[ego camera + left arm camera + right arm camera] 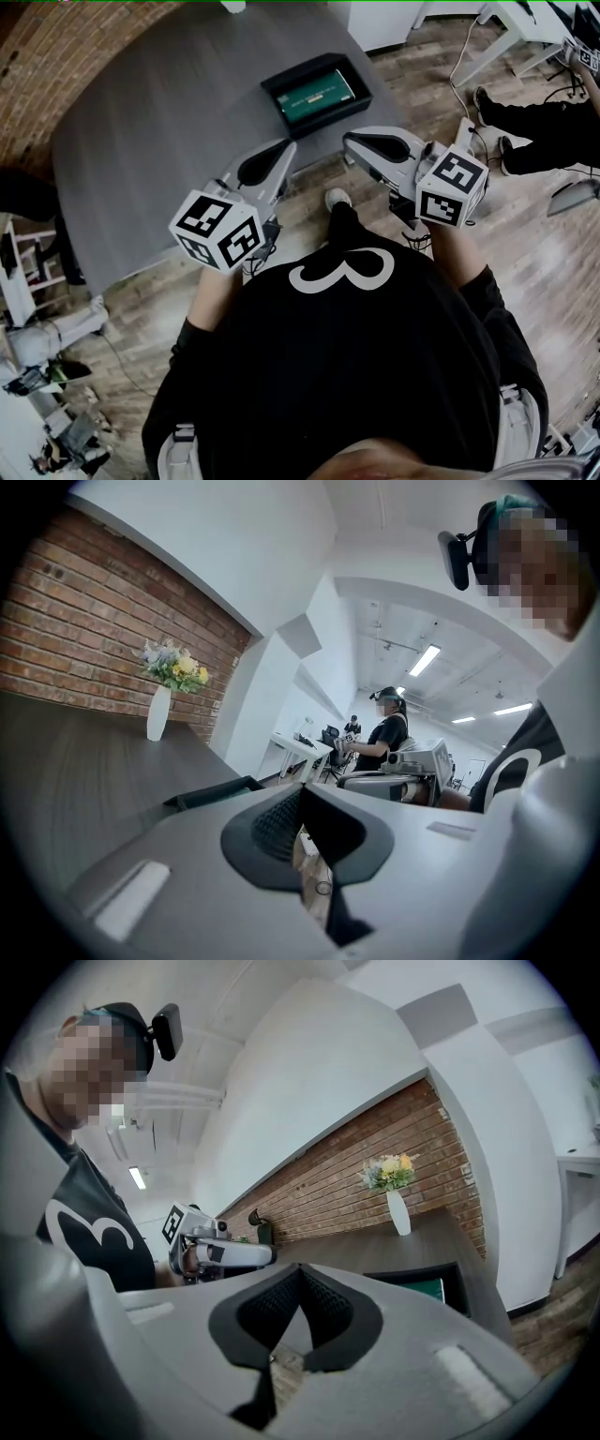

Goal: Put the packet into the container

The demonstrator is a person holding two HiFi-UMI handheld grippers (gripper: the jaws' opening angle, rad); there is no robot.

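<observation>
Left claw (284,152) and right claw (352,142) are both pinched shut, empty, at the grey surface's (159,141) edge. Straight ahead, the flat green packet (317,95) already lies lengthwise inside the black rectangular container (360,96).

1. Two grippers: the left gripper (286,150) and the right gripper (349,141), each with two jaws.
2. Two marker cubes, one on each gripper: the left cube (217,228) and the right cube (452,190).
3. One table (169,122), grey.
4. One container (330,115), black, on the table.
5. One packet (317,94), green, in the container.
6. One vase (157,712), white, holding one bunch of flowers (173,665).
7. One brick wall (84,621).
8. Two people: the wearer (356,356) in a black shirt, and one bystander (386,733) in the left gripper view.
</observation>
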